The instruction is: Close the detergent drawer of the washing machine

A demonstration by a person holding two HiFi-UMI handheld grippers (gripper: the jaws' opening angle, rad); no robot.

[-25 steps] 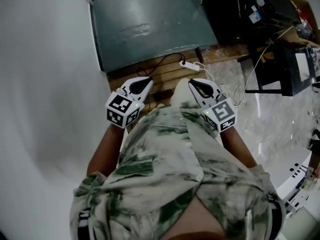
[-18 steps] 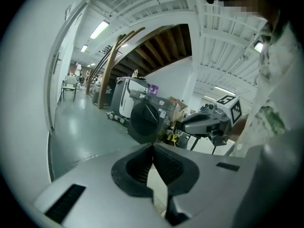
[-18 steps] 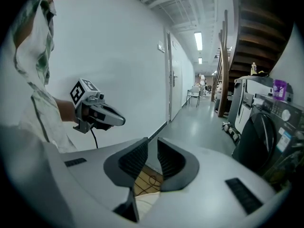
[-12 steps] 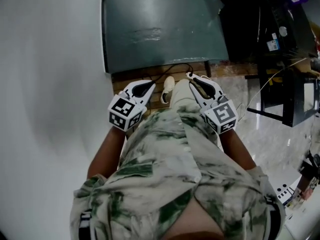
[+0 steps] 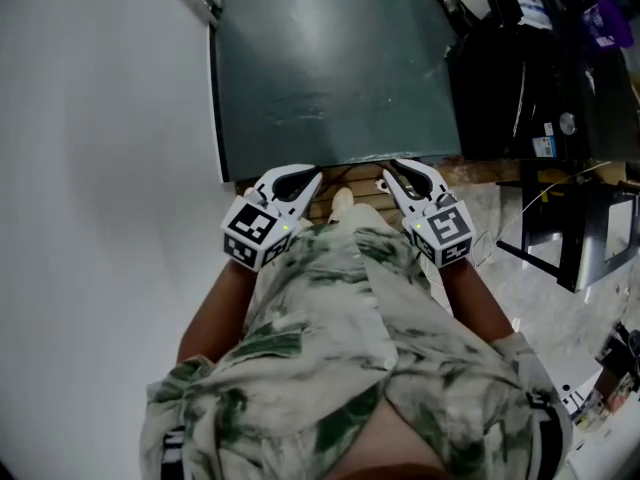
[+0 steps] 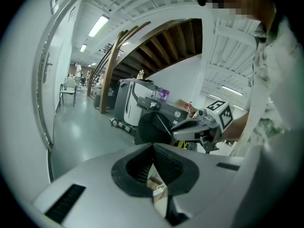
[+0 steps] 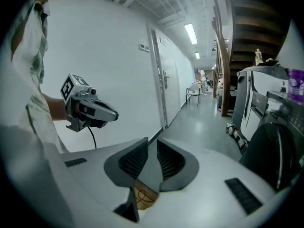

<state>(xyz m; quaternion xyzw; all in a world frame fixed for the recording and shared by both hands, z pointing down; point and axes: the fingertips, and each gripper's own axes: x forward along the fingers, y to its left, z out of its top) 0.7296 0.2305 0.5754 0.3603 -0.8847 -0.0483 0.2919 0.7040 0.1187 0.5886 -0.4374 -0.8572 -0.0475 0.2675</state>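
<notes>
I hold both grippers in front of the person's patterned shirt, apart from everything. My left gripper (image 5: 312, 176) is shut with its pads meeting and nothing in them; it shows again in the right gripper view (image 7: 113, 114). My right gripper (image 5: 392, 165) has just been opening, and its jaws stand a little apart with nothing between them. A washing machine with a dark round door (image 7: 275, 151) stands at the right of the right gripper view. The same row of machines (image 6: 152, 120) lies ahead in the left gripper view. No detergent drawer can be made out.
A white wall (image 5: 100, 168) runs along the left. Dark green floor (image 5: 330, 68) lies ahead past a wooden slat strip (image 5: 350, 193). Black equipment (image 5: 520, 78) and a black stand (image 5: 570, 228) crowd the right. A wooden staircase (image 6: 142, 46) rises over the machines, and a door (image 7: 168, 89) is in the wall.
The person has walked forward. The wooden strip and the green floor have slid nearer, and the white power strip has passed from view. Both grippers keep their place before the body.
</notes>
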